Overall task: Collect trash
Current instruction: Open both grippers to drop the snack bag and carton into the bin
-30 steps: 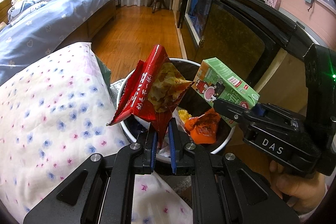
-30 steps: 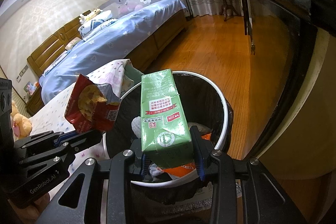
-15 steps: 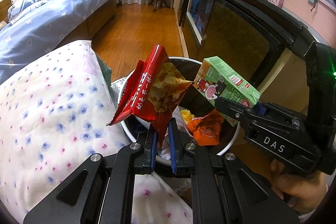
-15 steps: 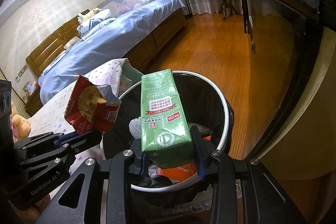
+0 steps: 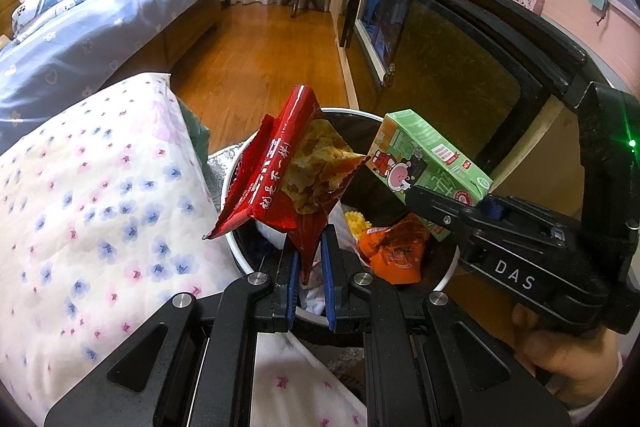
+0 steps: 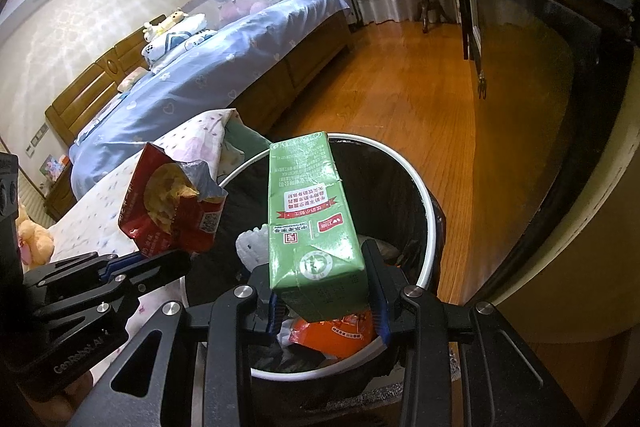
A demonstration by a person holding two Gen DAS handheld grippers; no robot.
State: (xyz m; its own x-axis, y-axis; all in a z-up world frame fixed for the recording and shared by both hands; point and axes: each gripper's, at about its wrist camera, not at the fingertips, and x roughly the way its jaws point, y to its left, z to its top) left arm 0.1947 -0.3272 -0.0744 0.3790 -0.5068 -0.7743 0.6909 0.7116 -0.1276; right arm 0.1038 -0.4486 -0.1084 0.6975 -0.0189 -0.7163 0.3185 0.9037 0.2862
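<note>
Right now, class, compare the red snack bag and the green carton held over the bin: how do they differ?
The red snack bag is crumpled, torn-open foil; the green carton is a rigid box with flat sides. The bag is pinched by one thin corner in the left tongs; the carton fills the wider gap of the right tongs. Both are held above the white-rimmed bin, not yet dropped.

My two wrist cameras look steeply down along my fingers, close over the bin (image 5: 448,269); both share it (image 6: 426,195), each showing the other's gripper.
</note>
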